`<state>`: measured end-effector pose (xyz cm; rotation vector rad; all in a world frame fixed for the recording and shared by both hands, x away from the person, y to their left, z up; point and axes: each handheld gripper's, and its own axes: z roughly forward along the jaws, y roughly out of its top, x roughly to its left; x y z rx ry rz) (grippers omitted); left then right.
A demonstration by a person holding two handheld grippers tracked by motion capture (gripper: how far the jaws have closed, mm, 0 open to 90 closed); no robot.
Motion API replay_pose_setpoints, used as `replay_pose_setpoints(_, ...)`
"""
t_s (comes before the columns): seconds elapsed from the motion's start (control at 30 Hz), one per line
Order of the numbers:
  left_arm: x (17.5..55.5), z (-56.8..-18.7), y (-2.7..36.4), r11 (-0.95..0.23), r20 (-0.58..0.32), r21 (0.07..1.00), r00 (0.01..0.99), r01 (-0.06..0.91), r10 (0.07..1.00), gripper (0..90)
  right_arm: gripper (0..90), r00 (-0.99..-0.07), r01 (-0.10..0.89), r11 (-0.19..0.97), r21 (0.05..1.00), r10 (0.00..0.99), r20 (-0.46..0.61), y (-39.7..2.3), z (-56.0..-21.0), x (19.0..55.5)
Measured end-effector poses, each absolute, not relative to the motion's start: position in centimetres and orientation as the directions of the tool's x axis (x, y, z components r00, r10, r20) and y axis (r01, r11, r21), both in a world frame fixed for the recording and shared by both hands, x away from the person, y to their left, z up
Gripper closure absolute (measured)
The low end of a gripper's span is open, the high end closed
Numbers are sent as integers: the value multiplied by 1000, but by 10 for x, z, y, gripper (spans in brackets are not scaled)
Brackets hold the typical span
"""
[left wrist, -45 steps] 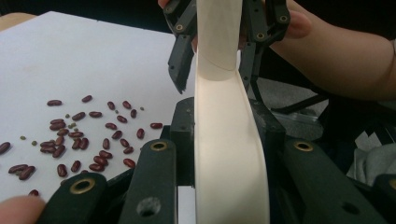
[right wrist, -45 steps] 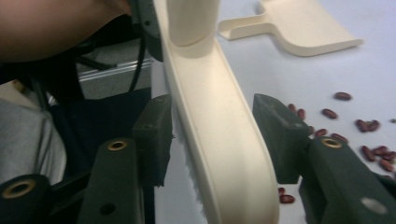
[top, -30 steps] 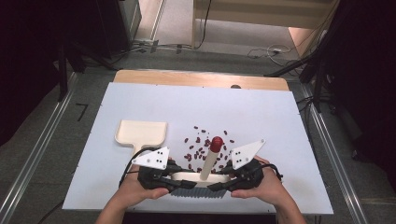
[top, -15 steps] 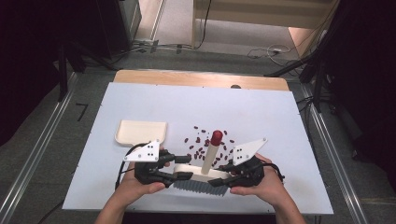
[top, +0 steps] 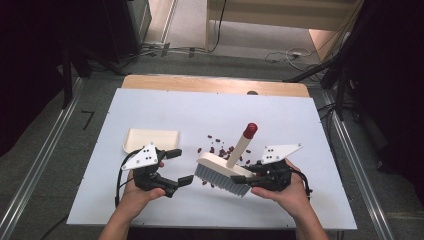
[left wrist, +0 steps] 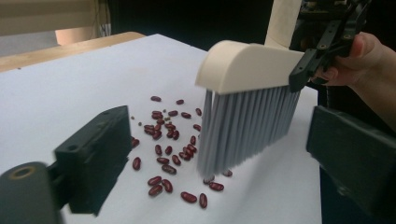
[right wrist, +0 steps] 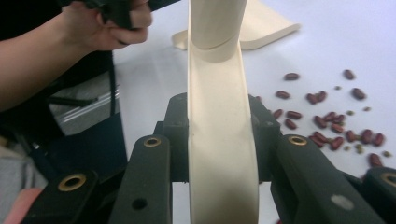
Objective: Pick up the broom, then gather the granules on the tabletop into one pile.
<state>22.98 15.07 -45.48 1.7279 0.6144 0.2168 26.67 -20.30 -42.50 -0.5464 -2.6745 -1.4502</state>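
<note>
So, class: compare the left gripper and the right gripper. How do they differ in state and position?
The left gripper has just been opening its jaws, with nothing between them; the right gripper is shut on the brush. The left gripper sits apart from the brush, near the dustpan; the right gripper holds the brush over the beans. Both are black, hand-held and carry a grey plate.

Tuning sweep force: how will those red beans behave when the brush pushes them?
The beans look small, smooth and rounded, so they will likely roll and scatter rather than slide together. Lying loose and spread out, some may slip past the brush's ends. The long fine bristles probably flex, letting a few slip under.
</note>
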Motion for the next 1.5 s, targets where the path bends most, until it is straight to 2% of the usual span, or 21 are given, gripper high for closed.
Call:
replay_pose_setpoints(0.13, 231, -457, 159, -110, -192, 949, 821, 294, 538, 0, 658, -921, 353, 473, 807, 328, 210, -210, -426, 271)
replay_pose_setpoints(0.6, 233, -467, 198, -37, -204, 955, 740, 295, 641, 0, 658, -810, 457, 360, 813, 546, 213, -235, -436, 287)
replay_pose_setpoints(0.93, 231, -476, 225, -45, -174, 954, 667, 298, 725, 0, 657, -710, 489, 298, 819, 681, 176, -257, -437, 297)
replay_pose_setpoints(1.2, 226, -487, 239, -27, -185, 953, 648, 303, 739, 0, 657, -621, 504, 242, 829, 769, 153, -275, -439, 303)
replay_pose_setpoints(1.5, 222, -498, 246, -6, -187, 960, 660, 279, 727, 0, 657, -548, 516, 254, 818, 832, 87, -274, -447, 311)
